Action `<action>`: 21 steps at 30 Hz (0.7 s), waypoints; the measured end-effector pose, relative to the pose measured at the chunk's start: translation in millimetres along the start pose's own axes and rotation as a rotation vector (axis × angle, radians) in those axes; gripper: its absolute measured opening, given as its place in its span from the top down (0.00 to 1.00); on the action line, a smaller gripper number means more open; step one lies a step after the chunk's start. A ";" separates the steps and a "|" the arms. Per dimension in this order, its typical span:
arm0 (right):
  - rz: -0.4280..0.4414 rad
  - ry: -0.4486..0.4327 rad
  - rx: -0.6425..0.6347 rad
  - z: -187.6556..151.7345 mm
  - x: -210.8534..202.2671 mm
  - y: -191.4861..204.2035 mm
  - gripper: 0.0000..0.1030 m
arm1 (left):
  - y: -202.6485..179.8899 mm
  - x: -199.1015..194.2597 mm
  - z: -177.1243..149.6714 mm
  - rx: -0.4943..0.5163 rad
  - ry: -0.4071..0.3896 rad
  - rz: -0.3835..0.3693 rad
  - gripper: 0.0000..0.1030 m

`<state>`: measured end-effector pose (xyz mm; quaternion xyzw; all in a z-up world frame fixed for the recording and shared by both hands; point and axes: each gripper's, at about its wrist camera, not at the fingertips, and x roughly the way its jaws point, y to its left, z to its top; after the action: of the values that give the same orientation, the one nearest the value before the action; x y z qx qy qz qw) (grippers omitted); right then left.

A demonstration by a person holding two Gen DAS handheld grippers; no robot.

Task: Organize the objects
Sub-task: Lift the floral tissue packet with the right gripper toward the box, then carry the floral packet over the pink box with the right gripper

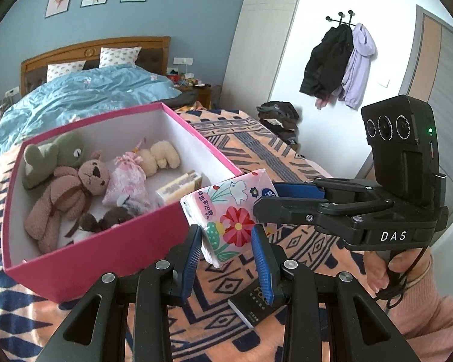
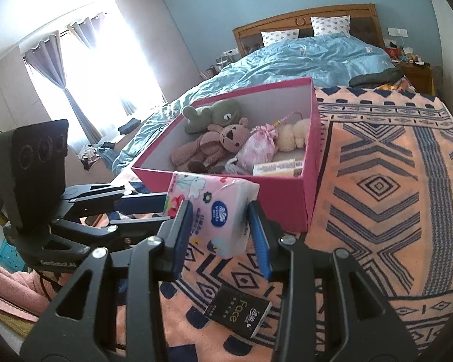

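A pink floral tissue pack [image 1: 231, 215] hangs in the air just outside the near right corner of a pink box [image 1: 105, 259]. Both grippers pinch it. My left gripper [image 1: 226, 235] is shut on its lower end. My right gripper [image 2: 219, 214] is shut on its other end, where a blue logo shows on the pack [image 2: 217, 211]. The right gripper also shows in the left wrist view [image 1: 264, 197], coming in from the right. The box [image 2: 274, 211] holds plush toys [image 1: 69, 187], a pink pouch [image 1: 126, 181] and a flat yellow packet [image 1: 181, 188].
A black tissue pack marked "face" [image 2: 238, 315] lies on the orange patterned blanket [image 2: 377, 187] below the grippers; it also shows in the left wrist view [image 1: 253, 309]. A bed with a blue quilt [image 1: 84, 93] lies behind the box. Folded clothes [image 1: 281, 117] sit at the blanket's far edge.
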<state>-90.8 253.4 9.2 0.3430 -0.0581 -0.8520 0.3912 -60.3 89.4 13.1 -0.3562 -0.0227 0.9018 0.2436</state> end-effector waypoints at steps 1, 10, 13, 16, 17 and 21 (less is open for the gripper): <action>-0.002 -0.001 -0.005 2.0 0.2 0.6 0.60 | 0.1 -0.8 1.7 0.004 -0.005 0.002 0.68; -0.012 -0.018 -0.026 13.9 0.0 2.5 0.59 | 2.0 -1.5 12.0 0.017 -0.025 0.018 0.68; -0.014 -0.019 -0.031 17.7 1.2 2.6 0.59 | 3.0 -2.0 14.5 0.019 -0.030 0.022 0.68; -0.015 -0.021 -0.034 21.3 2.9 2.1 0.59 | 6.2 -1.7 17.8 0.018 -0.034 0.024 0.68; -0.016 -0.022 -0.036 22.0 3.0 2.2 0.59 | 7.1 -1.4 18.7 0.017 -0.034 0.025 0.68; -0.014 -0.026 -0.042 28.3 5.0 1.5 0.59 | 10.7 0.0 24.0 0.012 -0.035 0.029 0.68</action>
<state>-109.9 244.1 28.5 0.3236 -0.0428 -0.8602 0.3918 -80.5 83.2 28.7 -0.3393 -0.0164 0.9114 0.2322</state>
